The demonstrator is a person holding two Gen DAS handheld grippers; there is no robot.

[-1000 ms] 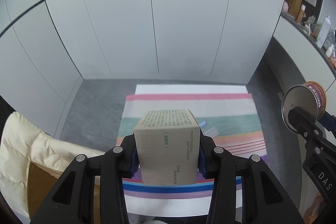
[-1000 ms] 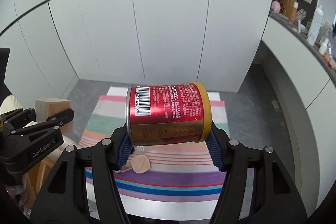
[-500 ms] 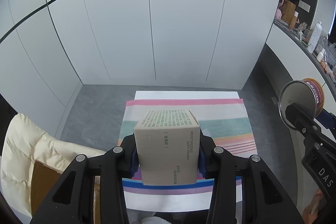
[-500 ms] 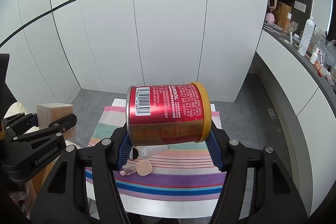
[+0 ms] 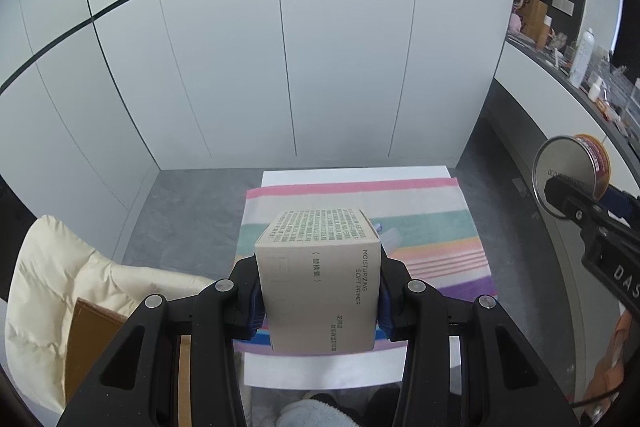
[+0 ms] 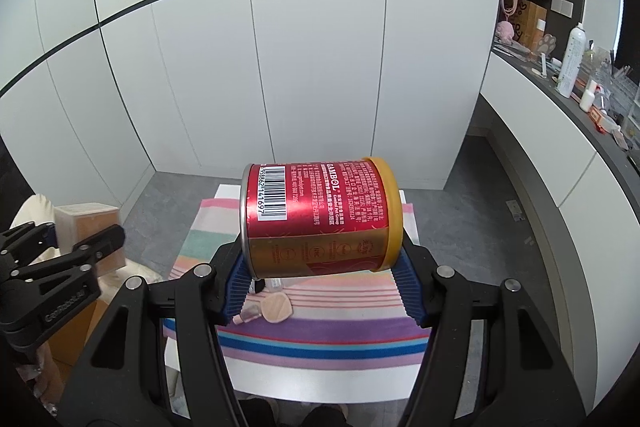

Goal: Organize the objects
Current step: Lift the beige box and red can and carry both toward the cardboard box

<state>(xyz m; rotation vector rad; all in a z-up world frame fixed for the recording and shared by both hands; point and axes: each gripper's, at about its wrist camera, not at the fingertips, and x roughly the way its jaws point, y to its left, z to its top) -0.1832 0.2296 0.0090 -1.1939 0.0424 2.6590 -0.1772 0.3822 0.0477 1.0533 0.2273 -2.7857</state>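
We cannot see most of the small clear tube (image 6: 276, 282) on the striped cloth (image 6: 328, 323); the red metal can (image 6: 318, 221) hides it.

White table (image 6: 320, 383), striped cloth (image 6: 340, 339) spread over it (small pink compact (image 6: 276, 311) lying on top)

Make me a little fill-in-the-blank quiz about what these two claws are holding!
1. The left gripper clamps a beige ____ printed "Moisturizing Soft Primer".
2. The right gripper holds a red can lying on its ____.
3. The can's lid is ____ in colour.
4. Below both lies a ____ cloth.

Missing words: box; side; yellow; striped
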